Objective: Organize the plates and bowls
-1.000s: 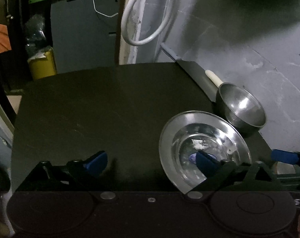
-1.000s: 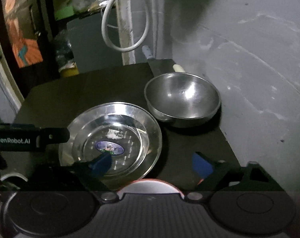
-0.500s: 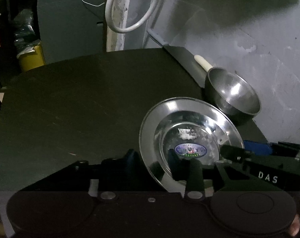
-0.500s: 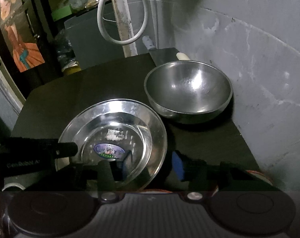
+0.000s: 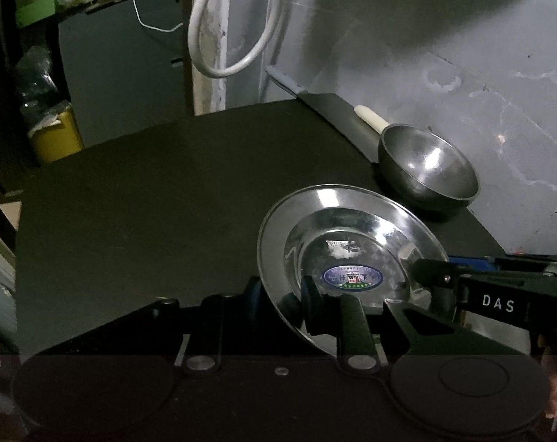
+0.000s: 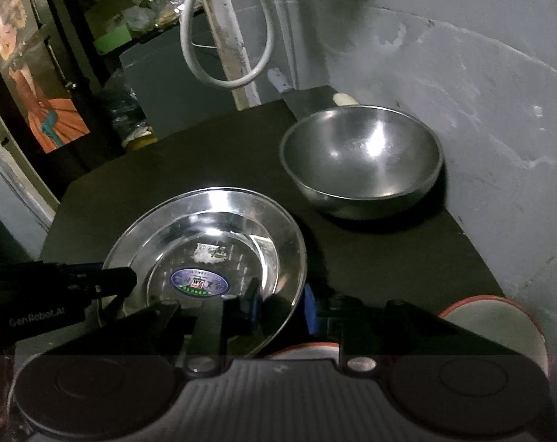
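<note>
One steel plate, one steel bowl and two grippers on a black counter. At left, the left gripper straddles the near-left rim of the plate, one blue pad under the rim and one inside the dish, its jaws closing with the rim between them and the pads on the metal. The plate lies toward the right half of the counter, tipped up at its near-left edge, with an oval blue sticker at its centre. The right gripper brackets the near-right rim of the same plate, its jaws likewise closing on that rim. Behind and to the right of the plate, apart from it, the bowl stands upright and empty near the counter's far right corner. A cream-handled utensil lies just beyond the bowl. A grey, stained wall bounds the counter at right; a looped white cable hangs at the back, and a yellow container sits in the dim clutter at far left
</note>
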Motion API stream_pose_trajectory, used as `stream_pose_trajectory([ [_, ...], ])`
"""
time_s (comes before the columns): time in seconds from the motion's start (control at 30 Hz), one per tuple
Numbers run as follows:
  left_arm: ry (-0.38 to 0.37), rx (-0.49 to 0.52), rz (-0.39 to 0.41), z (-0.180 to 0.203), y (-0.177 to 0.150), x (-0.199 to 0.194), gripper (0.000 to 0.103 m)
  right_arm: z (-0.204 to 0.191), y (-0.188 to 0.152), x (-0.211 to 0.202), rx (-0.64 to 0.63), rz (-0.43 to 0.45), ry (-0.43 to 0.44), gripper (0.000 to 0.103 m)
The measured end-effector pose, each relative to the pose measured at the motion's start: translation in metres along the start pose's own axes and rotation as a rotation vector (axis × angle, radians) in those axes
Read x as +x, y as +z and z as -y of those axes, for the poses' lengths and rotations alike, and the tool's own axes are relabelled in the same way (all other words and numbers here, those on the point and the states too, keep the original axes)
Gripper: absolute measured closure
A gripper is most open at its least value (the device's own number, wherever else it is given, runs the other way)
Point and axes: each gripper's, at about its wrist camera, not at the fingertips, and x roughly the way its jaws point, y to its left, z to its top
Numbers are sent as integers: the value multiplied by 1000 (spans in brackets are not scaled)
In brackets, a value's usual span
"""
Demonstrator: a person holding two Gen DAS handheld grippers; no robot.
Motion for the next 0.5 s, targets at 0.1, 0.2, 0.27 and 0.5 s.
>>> stream_pose_trajectory([
  [0.1,6,1,25,-4,-3,-13,79,-6,0,-7,-3,20,21,77],
  [0.2,7,-3,45,-8,-6,-27,79,-13,-1,-18,-12,37,41,77],
  [0.27,7,-6,55,-12,-9,-37,79,-19,-2,-25,-20,48,55,78],
  [0.5,18,13,74,-23,-22,-74,79,-38,-16,-53,-51,69,115,78],
])
